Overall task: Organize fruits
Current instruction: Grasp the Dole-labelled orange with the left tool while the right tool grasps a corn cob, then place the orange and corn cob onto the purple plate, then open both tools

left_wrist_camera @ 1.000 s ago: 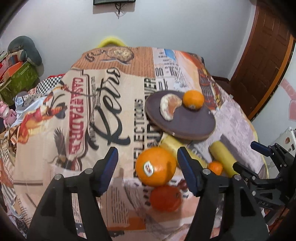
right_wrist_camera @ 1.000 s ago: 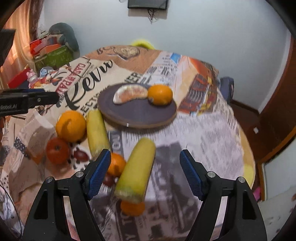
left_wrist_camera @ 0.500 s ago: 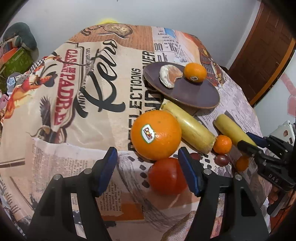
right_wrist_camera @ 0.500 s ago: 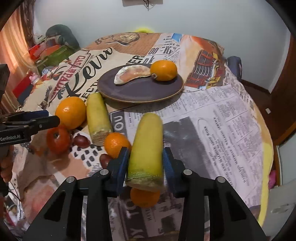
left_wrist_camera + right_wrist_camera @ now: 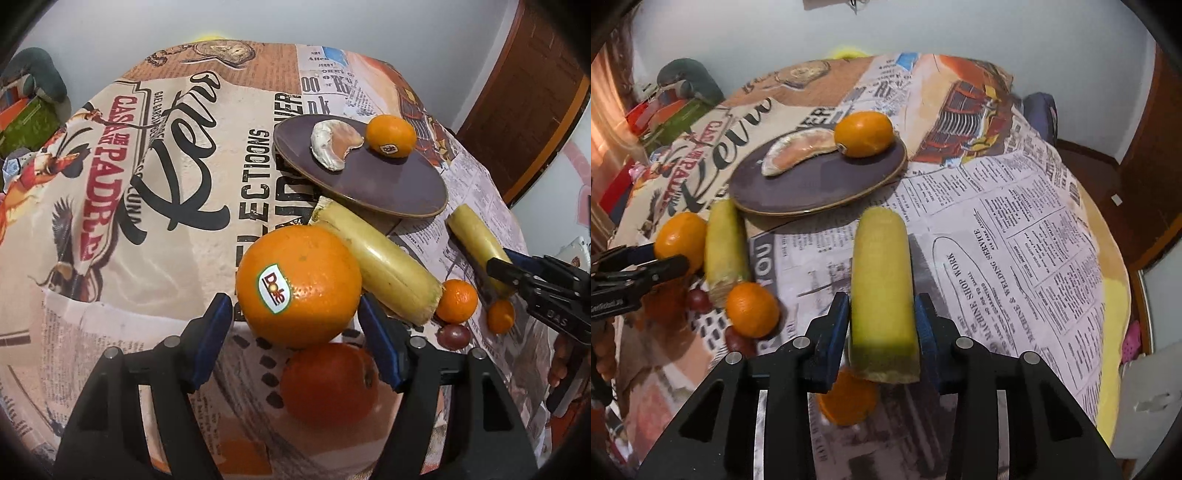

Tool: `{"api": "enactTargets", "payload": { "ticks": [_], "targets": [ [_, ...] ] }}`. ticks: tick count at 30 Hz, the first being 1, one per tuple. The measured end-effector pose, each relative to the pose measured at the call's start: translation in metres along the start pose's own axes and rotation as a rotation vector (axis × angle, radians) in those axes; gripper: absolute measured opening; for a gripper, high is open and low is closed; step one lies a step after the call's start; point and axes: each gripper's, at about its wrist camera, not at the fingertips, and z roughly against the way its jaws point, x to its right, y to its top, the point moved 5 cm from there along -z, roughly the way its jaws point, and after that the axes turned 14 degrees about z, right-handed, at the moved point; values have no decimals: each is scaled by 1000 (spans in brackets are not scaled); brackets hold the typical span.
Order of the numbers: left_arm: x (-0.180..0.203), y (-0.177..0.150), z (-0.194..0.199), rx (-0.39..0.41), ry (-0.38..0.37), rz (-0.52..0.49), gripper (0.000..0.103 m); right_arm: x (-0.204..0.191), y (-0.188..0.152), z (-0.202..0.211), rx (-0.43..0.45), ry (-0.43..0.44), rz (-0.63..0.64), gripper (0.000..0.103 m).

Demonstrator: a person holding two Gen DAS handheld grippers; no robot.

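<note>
My left gripper (image 5: 295, 332) stands around a large orange with a Dole sticker (image 5: 298, 286); its jaws sit at the orange's sides, and whether they touch it is unclear. A red tomato (image 5: 330, 382) lies just below. My right gripper (image 5: 882, 328) is shut on a yellow banana piece (image 5: 881, 284), lifted slightly off the cloth. A dark plate (image 5: 388, 181) holds an orange segment (image 5: 334, 144) and a small orange (image 5: 390, 136). The plate (image 5: 809, 184) also shows in the right wrist view.
A second banana piece (image 5: 376, 266) lies between the plate and the large orange. A small mandarin (image 5: 456, 301), a grape (image 5: 453, 335) and another mandarin (image 5: 500, 315) lie to the right. The table has a printed cloth; its edge drops off at right (image 5: 1115, 295).
My left gripper moved forward and closed in around the large orange. My right gripper closed on the banana piece and now holds it a little higher.
</note>
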Motion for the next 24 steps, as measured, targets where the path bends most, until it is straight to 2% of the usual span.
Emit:
{"api": "enactTargets", "payload": {
  "ticks": [5, 12, 24],
  "targets": [
    [3, 1, -4, 18, 3, -16, 70, 4, 6, -20, -31, 25, 11, 34],
    [3, 7, -14, 9, -4, -2, 70, 3, 20, -30, -24, 4, 45, 35],
    [3, 9, -6, 33, 2, 13, 68, 1, 24, -14, 52, 8, 14, 34]
  ]
}}
